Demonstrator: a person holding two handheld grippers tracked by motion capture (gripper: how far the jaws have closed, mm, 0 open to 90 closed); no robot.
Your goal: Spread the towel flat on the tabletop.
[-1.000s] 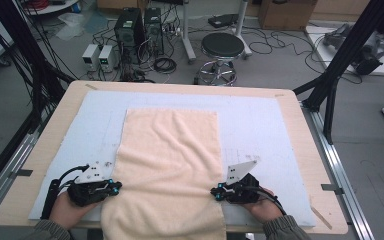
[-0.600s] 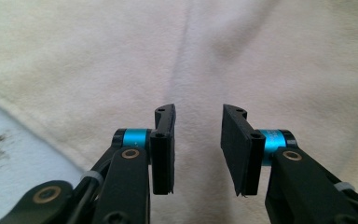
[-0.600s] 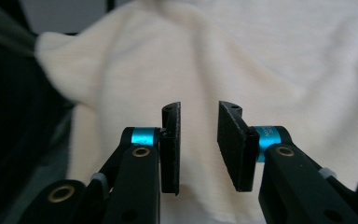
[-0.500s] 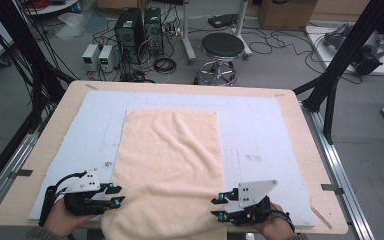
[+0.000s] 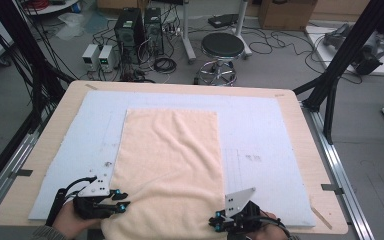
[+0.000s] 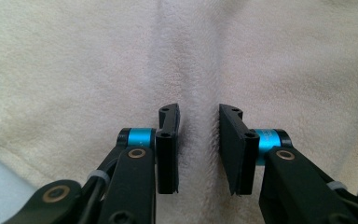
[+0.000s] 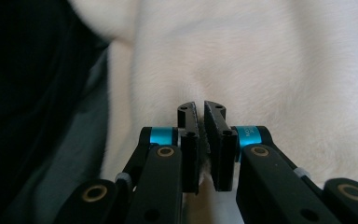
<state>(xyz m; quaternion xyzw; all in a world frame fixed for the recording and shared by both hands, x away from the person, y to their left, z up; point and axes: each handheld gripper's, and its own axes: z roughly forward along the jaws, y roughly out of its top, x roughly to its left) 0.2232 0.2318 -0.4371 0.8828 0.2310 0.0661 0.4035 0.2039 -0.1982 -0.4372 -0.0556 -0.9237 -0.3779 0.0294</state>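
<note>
A cream towel (image 5: 172, 155) lies spread flat on the pale blue mat (image 5: 260, 130), and its near end reaches the table's front edge. My left gripper (image 5: 122, 202) rests on the towel's near left corner. In the left gripper view its jaws (image 6: 199, 140) stand apart over a raised ridge of towel (image 6: 261, 56) and have just been closing. My right gripper (image 5: 213, 223) sits at the towel's near right corner. In the right gripper view its jaws (image 7: 200, 121) have just closed, pinching a fold of towel (image 7: 270, 60).
The mat covers most of a wooden table (image 5: 307, 165). A bare strip of mat lies on each side of the towel. On the floor beyond the far edge stand a black stool (image 5: 222, 46), computer cases (image 5: 130, 25) and tangled cables. Black frame posts rise at both sides.
Both grippers have let go of the towel's sides and moved nearer the front edge. The right one went farthest and is shut on the corner again. The towel lies flatter.
</note>
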